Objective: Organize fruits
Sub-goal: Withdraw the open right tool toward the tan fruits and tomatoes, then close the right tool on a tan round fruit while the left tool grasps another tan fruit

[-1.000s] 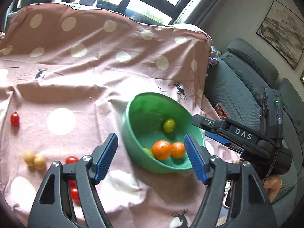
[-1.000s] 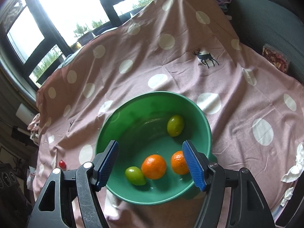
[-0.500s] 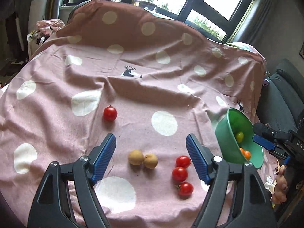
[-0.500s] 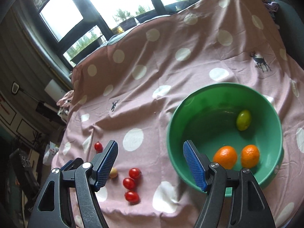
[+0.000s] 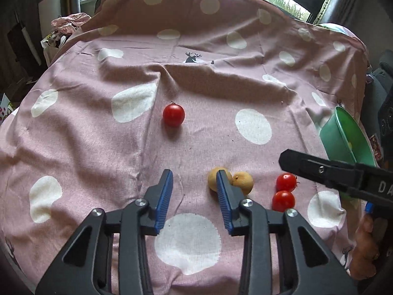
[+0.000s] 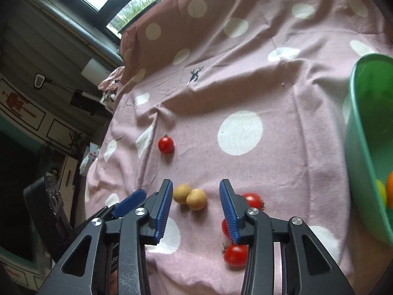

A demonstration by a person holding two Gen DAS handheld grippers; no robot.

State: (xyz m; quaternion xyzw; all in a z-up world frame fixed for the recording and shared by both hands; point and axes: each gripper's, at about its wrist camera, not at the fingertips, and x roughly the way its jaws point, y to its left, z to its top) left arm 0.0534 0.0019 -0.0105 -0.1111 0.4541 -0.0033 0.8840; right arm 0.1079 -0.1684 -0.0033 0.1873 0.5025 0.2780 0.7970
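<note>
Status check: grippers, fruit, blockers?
Left gripper, right gripper: fingers just closed in, nothing held. Two yellow fruits ahead of right gripper, ungripped. Four tomatoes loose on cloth. Nothing blocking.

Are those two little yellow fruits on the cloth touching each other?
Touching. In the right wrist view the two yellow fruits sit pressed side by side on the spotted cloth, no cloth showing between them; the left wrist view agrees.

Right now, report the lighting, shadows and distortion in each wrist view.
Left wrist view: soft daylight from blown-out windows, a faint shadow under the lone tomato, and fisheye bowing with black corners. Right wrist view: tilted, the green bowl stretched at the edge and the room beyond the cloth dim.
</note>
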